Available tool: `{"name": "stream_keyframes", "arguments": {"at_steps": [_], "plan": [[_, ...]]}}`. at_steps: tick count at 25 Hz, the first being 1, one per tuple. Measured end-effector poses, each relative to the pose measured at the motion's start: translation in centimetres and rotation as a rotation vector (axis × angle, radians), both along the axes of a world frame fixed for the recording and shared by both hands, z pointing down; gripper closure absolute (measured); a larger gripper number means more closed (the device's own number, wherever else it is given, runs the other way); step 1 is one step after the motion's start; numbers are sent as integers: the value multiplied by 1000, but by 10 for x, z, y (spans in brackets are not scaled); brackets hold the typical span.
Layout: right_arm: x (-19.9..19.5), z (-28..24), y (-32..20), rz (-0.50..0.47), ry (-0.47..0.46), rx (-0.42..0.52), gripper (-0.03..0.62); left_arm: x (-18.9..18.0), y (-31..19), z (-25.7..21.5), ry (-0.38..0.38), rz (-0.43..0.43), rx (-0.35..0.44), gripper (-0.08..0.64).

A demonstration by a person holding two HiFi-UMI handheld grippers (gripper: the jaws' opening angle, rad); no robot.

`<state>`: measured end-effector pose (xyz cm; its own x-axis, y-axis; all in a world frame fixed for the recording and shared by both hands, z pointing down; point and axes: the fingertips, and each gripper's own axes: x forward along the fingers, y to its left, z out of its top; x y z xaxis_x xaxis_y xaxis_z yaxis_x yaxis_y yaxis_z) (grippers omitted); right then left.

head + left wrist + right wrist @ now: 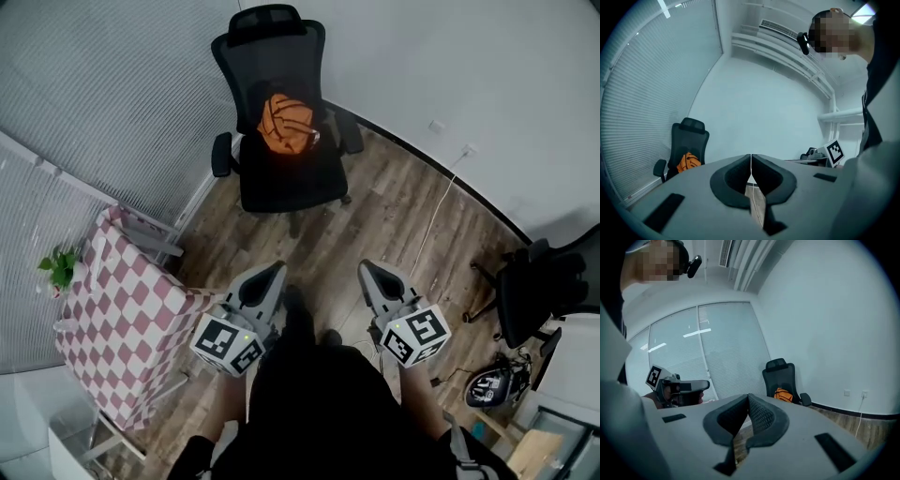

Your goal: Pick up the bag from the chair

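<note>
An orange bag (286, 124) with dark stripes lies on the seat of a black office chair (281, 173) at the far side of the room. It also shows small in the left gripper view as the orange bag (688, 161) and in the right gripper view as the orange bag (783, 394). My left gripper (265, 278) and right gripper (372, 277) are held close to my body, well short of the chair. Both are shut with jaws touching and nothing between them.
A table with a pink checkered cloth (122, 319) stands at the left, with a small green plant (59, 265) beside it. A second black chair (544, 291) and a helmet (489, 386) are at the right. A white cable (436, 211) runs across the wooden floor.
</note>
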<state>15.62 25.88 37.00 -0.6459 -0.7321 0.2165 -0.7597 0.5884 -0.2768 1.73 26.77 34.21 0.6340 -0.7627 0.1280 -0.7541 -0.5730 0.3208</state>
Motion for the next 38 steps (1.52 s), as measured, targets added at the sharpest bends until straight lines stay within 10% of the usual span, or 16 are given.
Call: {"name": "stream_keyframes", "arguments": {"at_steps": [22,38], "plan": [[-91,5,-143,90,43,-50,572,-100,-145,7,67,25,12,526],[-117,8,-304,-46,-31,-39,572,-107,-273,8,4,-66,-18,526]]}}
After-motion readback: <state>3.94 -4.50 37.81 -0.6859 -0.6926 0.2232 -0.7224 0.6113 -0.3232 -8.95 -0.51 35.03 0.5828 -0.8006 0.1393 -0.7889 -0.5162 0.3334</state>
